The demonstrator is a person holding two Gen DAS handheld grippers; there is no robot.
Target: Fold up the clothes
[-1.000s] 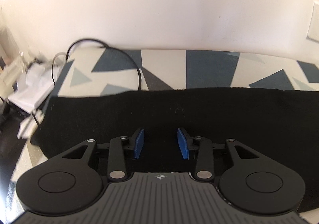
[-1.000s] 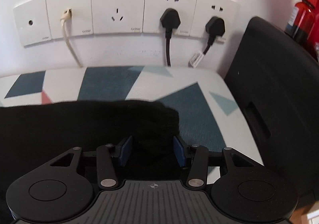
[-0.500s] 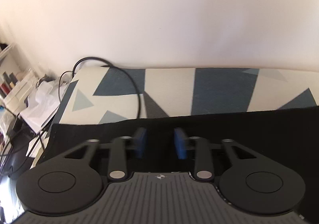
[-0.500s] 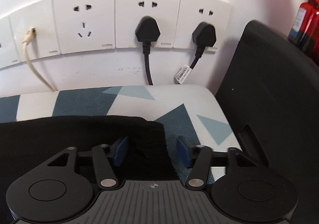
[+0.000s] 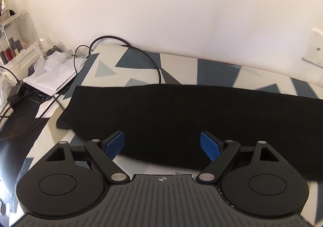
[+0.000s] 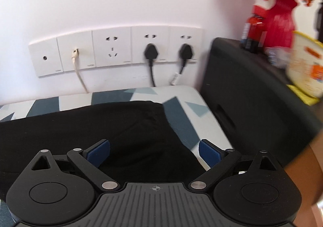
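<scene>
A black garment lies flat in a long folded strip on a table under a blue, grey and white triangle-patterned cloth. In the left wrist view my left gripper hovers above the strip's near edge, its jaws opening wide, nothing between the blue pads. In the right wrist view the same garment ends at its right edge. Above that end my right gripper hangs with jaws opening wide, and the pads touch no cloth.
A black cable loops over the table's far left corner. Papers and clutter lie off the left edge. A row of wall sockets with two black plugs sits behind. A black case stands at the right, bottles and orange flowers behind it.
Both grippers let go of the black garment, opened wide and rose back from it. The garment now lies flat as a strip on the table.
</scene>
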